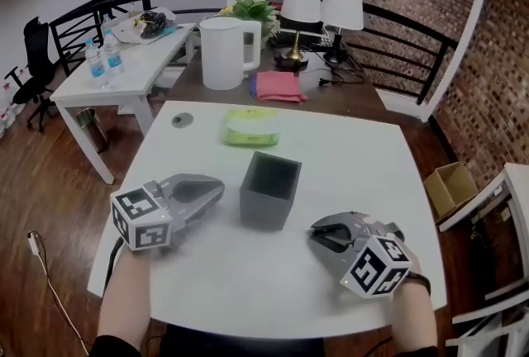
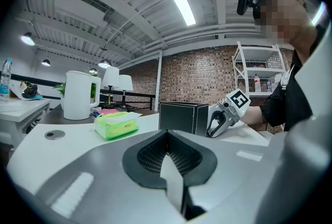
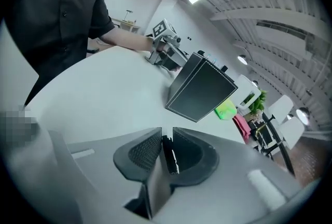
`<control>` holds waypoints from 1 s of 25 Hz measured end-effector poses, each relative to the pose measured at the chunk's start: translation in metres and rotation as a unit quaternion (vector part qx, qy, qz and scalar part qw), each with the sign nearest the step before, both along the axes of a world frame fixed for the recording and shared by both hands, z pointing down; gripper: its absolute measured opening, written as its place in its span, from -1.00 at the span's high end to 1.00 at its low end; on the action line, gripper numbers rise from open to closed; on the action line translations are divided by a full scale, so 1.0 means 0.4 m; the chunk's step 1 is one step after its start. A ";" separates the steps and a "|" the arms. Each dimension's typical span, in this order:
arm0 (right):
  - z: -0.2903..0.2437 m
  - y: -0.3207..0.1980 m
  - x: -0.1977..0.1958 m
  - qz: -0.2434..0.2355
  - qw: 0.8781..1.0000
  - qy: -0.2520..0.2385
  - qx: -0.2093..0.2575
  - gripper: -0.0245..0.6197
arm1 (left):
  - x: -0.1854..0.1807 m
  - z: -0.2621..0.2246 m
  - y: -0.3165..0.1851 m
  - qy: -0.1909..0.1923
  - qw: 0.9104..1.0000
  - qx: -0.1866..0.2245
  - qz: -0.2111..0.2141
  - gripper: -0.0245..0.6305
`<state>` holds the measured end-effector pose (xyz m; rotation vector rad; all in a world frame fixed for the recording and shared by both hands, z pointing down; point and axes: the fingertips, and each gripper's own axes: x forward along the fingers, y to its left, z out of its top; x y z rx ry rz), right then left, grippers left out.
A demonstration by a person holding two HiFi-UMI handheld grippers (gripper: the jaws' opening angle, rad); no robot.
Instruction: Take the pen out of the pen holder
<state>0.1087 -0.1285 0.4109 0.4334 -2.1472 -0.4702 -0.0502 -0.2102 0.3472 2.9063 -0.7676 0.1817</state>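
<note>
The black square pen holder (image 1: 270, 188) stands upright mid-table and looks empty from above; it also shows as a dark box (image 2: 181, 118) (image 3: 199, 88) in both gripper views. My right gripper (image 1: 315, 231) sits low over the table to the holder's right, pointing down and towards it. In the right gripper view its jaws (image 3: 166, 132) are closed on a thin black pen (image 3: 169, 155) lying along the gap. My left gripper (image 1: 221, 184) rests level just left of the holder, its jaws (image 2: 167, 134) together with nothing in them.
A green tissue pack (image 1: 251, 126) lies behind the holder, and a round grommet (image 1: 182, 121) is set into the white table (image 1: 355, 157). On a further table are a white jug (image 1: 223, 54), a pink cloth (image 1: 277, 86) and lamps (image 1: 300, 0). A cardboard box (image 1: 450, 186) sits on the floor, right.
</note>
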 end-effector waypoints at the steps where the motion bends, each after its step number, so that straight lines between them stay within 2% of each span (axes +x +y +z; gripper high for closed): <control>1: 0.003 0.005 -0.003 0.000 1.000 -0.013 -0.013 0.68 | 0.000 0.000 0.000 0.000 1.000 0.000 0.000 0.92; 5: -0.014 0.015 -0.015 0.000 0.996 -0.069 -0.047 0.42 | -0.001 0.000 0.001 -0.001 1.000 -0.001 0.001 0.92; 7: -0.030 0.010 -0.008 -0.004 0.995 -0.087 -0.039 0.42 | 0.000 0.000 0.000 0.000 1.000 0.000 0.001 0.92; 9: -0.079 -0.002 -0.001 0.000 0.987 -0.157 -0.025 0.45 | 0.001 0.001 0.000 0.000 1.000 -0.001 0.001 0.92; 10: -0.118 -0.011 0.007 0.014 0.976 -0.215 -0.021 0.49 | 0.001 0.001 0.001 0.000 1.000 -0.002 0.000 0.92; 12: -0.195 -0.030 0.045 0.065 0.944 -0.322 -0.024 0.56 | 0.002 -0.001 0.001 0.000 1.000 -0.004 -0.001 0.92; 14: -0.237 -0.048 0.108 0.114 0.917 -0.381 -0.027 0.61 | 0.001 -0.001 0.001 0.000 1.000 -0.002 0.000 0.92; 18: -0.229 -0.078 0.263 0.207 0.884 -0.419 -0.013 0.70 | -0.002 -0.004 0.002 0.000 1.000 -0.003 -0.001 0.92; 21: -0.222 -0.090 0.368 0.280 0.849 -0.447 0.011 0.78 | -0.001 -0.001 0.002 -0.001 1.000 -0.002 0.000 0.92; 25: -0.235 -0.131 0.468 0.354 0.803 -0.478 0.044 0.88 | -0.006 -0.005 -0.001 0.000 1.000 -0.002 -0.009 0.92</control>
